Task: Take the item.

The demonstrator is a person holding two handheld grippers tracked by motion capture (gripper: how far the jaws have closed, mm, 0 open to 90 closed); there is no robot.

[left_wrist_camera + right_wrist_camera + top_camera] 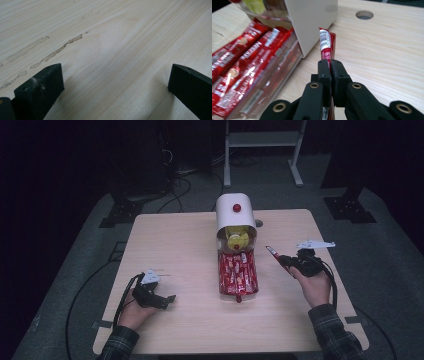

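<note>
1. Red sachet [326, 46]: one slim red stick packet is clamped between the jaws of the right gripper [330, 65], its printed end sticking up past the tips. In the high view this sachet [273, 254] hangs over the table [175, 240] just right of the dispenser.
2. Right gripper [286, 261]: one, closed tight on the sachet, held in the person's right hand [315, 285].
3. Left gripper [169, 300]: one, resting low at the table's near left in the left hand [135, 309]. Its two jaws stand wide apart with bare wood between them [117, 82].
4. Dispenser [235, 215]: one white curved housing with one red knob [236, 208] on top, standing at the table's middle.
5. Clear tray [238, 275]: one, at the dispenser's front, full of more red sachets; I cannot count them exactly. Yellow packets [237, 238] sit above it, number unclear.
6. Table hole [364, 15]: one round hole beyond the held sachet.
</note>
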